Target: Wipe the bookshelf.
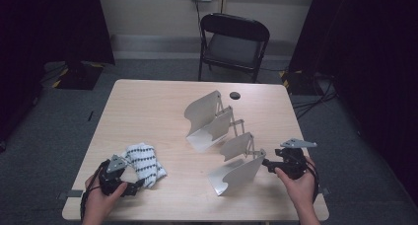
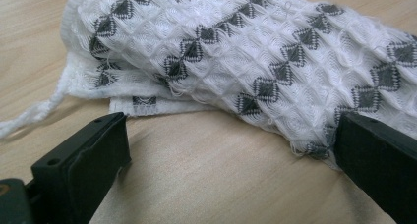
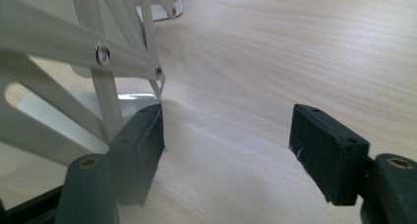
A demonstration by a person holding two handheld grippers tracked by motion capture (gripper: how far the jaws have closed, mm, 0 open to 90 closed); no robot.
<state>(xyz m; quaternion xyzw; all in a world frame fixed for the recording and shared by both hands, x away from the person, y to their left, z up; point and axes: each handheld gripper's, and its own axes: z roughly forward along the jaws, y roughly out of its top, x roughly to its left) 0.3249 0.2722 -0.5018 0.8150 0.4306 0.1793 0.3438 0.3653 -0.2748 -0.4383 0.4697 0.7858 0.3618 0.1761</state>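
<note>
Lying near the table's front left corner, a folded white waffle-weave cloth with dark grey diamond motifs is catalogued first; the left gripper rests just beside its near edge, jaws spread wide with nothing pinched, one pad touching the cloth's fringe, a placing judged to ready a grasp of that edge. A white sheet-metal expanding rack of curved panels joined by riveted scissor bars is stood near the table's middle, stretched out toward the front right corner, so that its end panel is presented to the right gripper. That gripper's jaws are held well apart and empty; one pad is set just beside a bar's end, and contact cannot be told. The pale wood-grain table bears both items, well apart. The high view supplies the overall layout, a black folding chair beyond the table and a small black disc near its far edge; the gripper views supply the weave, a loose corner tassel and the rivets.
</note>
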